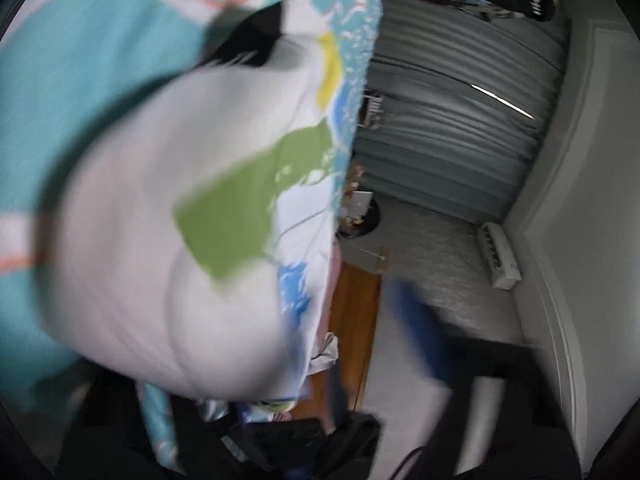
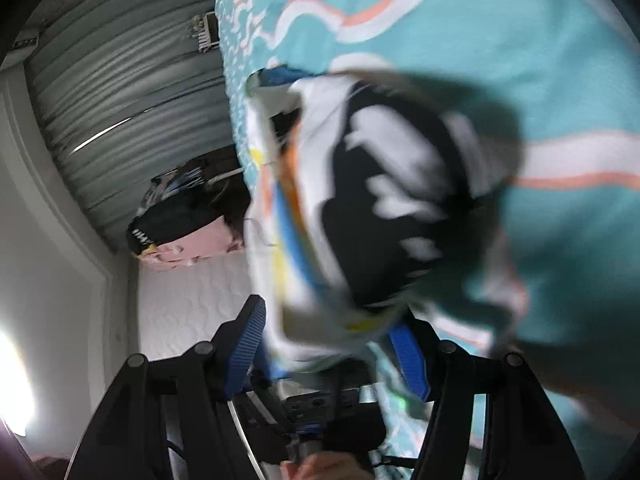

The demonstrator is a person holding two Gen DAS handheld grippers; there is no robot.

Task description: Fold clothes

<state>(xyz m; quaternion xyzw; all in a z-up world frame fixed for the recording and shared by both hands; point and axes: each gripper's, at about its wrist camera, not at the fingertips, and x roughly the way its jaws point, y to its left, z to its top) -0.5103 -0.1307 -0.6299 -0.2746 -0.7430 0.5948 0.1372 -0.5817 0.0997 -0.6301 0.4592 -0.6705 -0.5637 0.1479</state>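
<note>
My right gripper [image 2: 328,356] is wide open, with the shirt [image 2: 360,208] hanging between its pads, over the bed [image 2: 560,60]. My left gripper [image 1: 424,340] is too blurry to tell. I should pinch the shirt's edge firmly, then lay it flat.

Grey curtain [image 1: 460,120], AC unit [image 1: 500,256], teal patterned bedspread [image 2: 500,40].

The garment [image 2: 360,208] hangs between the right gripper's fingers [image 2: 248,344], before the bedspread [image 2: 540,60]
</note>
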